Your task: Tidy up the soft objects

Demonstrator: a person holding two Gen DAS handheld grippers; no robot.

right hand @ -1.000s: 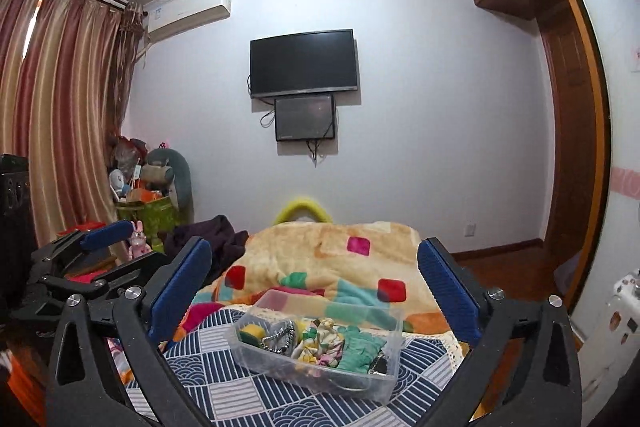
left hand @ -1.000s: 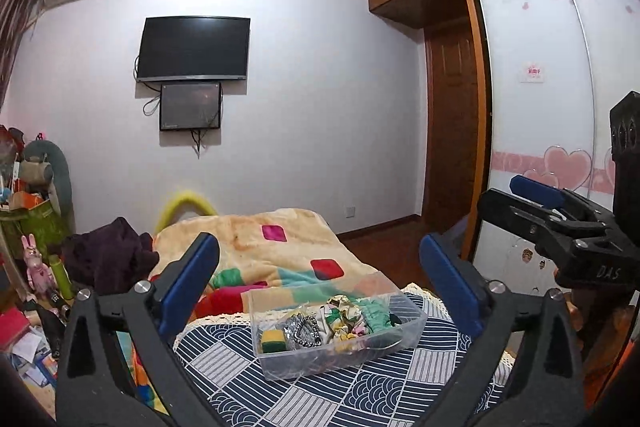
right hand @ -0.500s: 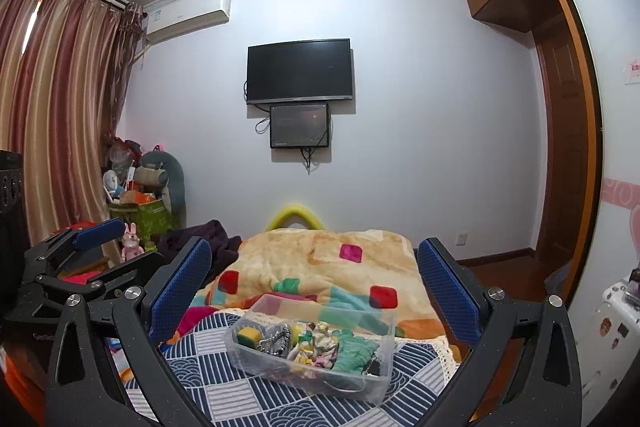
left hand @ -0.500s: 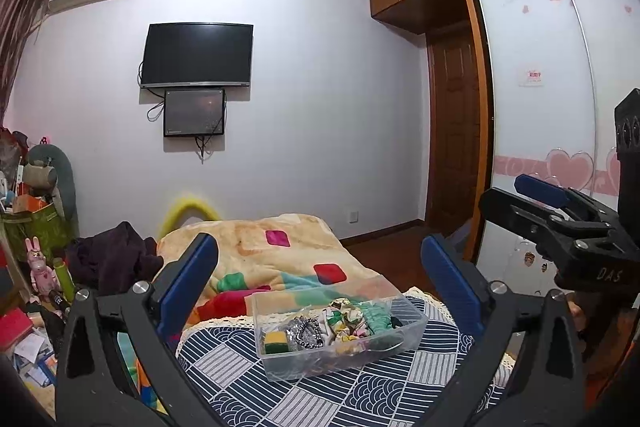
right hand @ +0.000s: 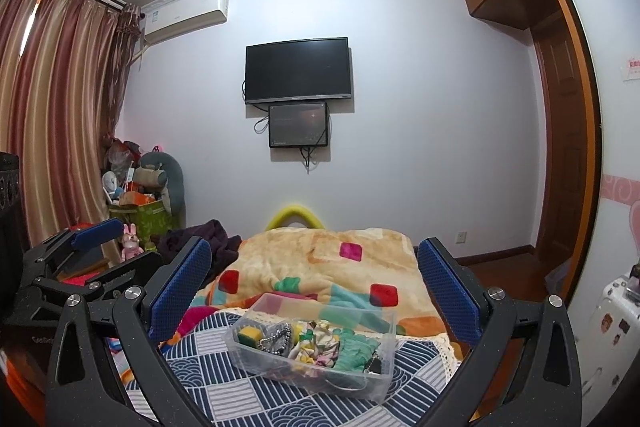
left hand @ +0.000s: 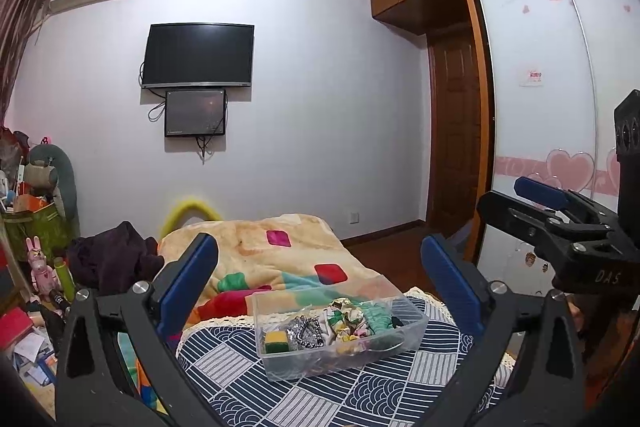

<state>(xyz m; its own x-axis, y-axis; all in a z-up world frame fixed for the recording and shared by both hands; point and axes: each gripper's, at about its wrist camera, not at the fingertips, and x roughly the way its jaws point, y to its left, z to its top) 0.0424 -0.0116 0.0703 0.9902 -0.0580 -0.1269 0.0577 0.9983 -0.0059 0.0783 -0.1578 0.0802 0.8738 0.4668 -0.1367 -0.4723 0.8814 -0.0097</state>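
A clear plastic box (left hand: 340, 341) stands on a blue-and-white patterned cloth (left hand: 304, 391). It holds several soft items: a yellow-green sponge (left hand: 276, 341), a silver piece, patterned fabrics and a teal cloth (left hand: 378, 319). The box also shows in the right wrist view (right hand: 316, 351). My left gripper (left hand: 320, 291) is open and empty, held back from the box and above it. My right gripper (right hand: 314, 291) is open and empty, likewise held back. Each gripper shows at the edge of the other's view.
A bed with an orange blanket (left hand: 280, 255) lies behind the cloth. A dark garment (left hand: 112, 259) and a cluttered pile of toys (left hand: 36, 227) are at the left. A wardrobe (left hand: 552, 107) and a wooden door (left hand: 452, 147) are at the right.
Both views have tilted upward a little, so the box sits lower in the frames. Both grippers stay open and empty.
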